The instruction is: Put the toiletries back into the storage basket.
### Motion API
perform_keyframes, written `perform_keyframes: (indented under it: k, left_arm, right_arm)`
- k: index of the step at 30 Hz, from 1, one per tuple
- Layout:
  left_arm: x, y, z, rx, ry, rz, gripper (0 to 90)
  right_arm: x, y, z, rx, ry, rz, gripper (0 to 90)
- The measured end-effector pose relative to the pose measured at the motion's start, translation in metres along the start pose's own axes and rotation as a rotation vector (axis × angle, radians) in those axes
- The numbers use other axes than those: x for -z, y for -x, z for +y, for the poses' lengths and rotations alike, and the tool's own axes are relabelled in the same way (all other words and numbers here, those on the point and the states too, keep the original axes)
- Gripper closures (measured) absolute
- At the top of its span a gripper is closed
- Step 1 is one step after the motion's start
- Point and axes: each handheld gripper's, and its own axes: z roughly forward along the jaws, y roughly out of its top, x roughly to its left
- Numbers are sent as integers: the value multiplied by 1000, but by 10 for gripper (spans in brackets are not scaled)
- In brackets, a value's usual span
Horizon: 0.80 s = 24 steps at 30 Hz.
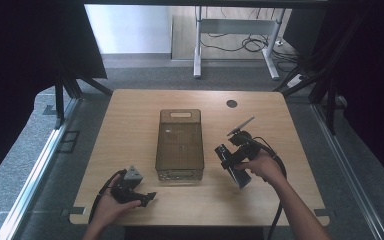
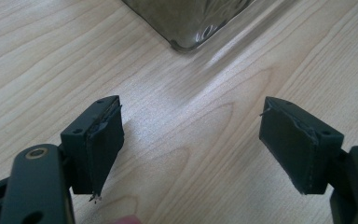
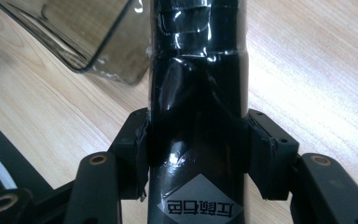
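High view: right gripper (image 1: 228,159) clamps a black bottle (image 3: 198,93) beside the smoky bin (image 1: 179,142); left gripper (image 1: 147,198) gapes empty.

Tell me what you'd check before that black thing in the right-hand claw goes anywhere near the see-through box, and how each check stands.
1. Grip: right gripper has both pads pressed on the black packet: ok.
2. Smoky clear bin stands upright on the table, opening up: ok.
3. Bin's inside free of other items: it looks so in the high view, but the tinted walls make it cannot tell.
4. Left gripper is open, holds nothing, and sits apart from the bin's corner: ok.
5. Packet already above the bin: not ok, it is beside the bin's right wall.
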Motion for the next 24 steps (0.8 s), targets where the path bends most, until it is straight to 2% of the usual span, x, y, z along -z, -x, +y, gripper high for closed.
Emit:
perform_keyframes:
  k: [4, 12, 13, 24]
  left_arm:
    - [0, 0, 0, 0, -1, -2, 222]
    - [0, 1, 1, -11, 0, -4, 222]
    - [-1, 1, 1, -3, -1, -3, 222]
    - [0, -1, 0, -6, 3, -5, 222]
  right_arm:
    - [6, -2, 7, -10, 3, 2, 463]
    - [16, -13, 24, 13, 10, -1, 462]
    - [17, -14, 26, 16, 12, -2, 462]
    - [25, -27, 46, 20, 6, -2, 462]
